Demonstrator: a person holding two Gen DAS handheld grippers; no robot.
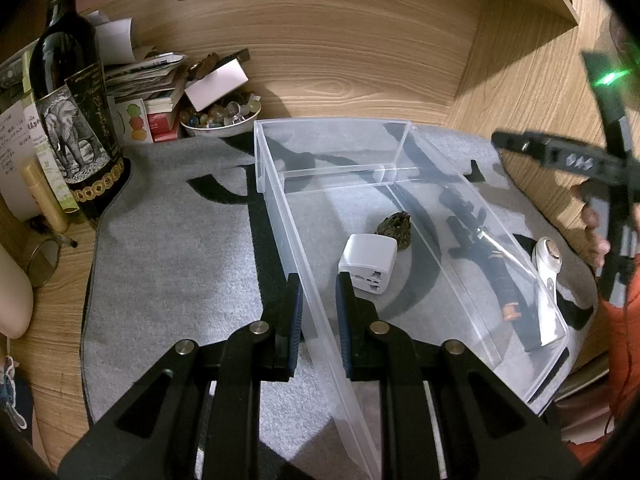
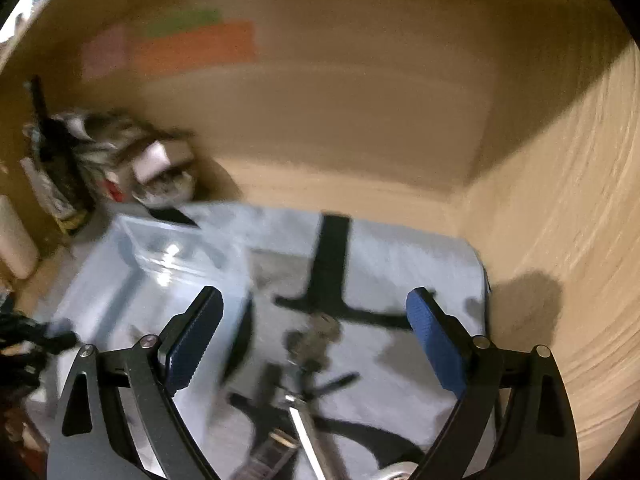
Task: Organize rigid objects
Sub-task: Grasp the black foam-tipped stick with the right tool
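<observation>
Left gripper (image 1: 318, 300) clamped on clear bin (image 1: 400, 152) near wall, steadying it mid-tabletop. White adapter (image 1: 368, 268) already inside. Right gripper (image 2: 314, 336) jaws wide apart, empty (blurred), above loose tools (image 2: 308, 400) at tabletop right edge.

1 clear bin (image 1: 280, 184), 1 white adapter (image 1: 370, 264), 1 wine bottle (image 1: 74, 92), 1 bowl of beads (image 1: 220, 126), 2 grippers: left gripper (image 1: 318, 300), right gripper (image 2: 314, 332).

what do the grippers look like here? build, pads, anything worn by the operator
Both are black linkage frames with triangular cutouts and silver pivot pins. Left gripper has dark navy ribbed pads; right gripper has brighter blue ribbed pads. A green light glows on the right unit. The operator wears an orange sleeve.
</observation>
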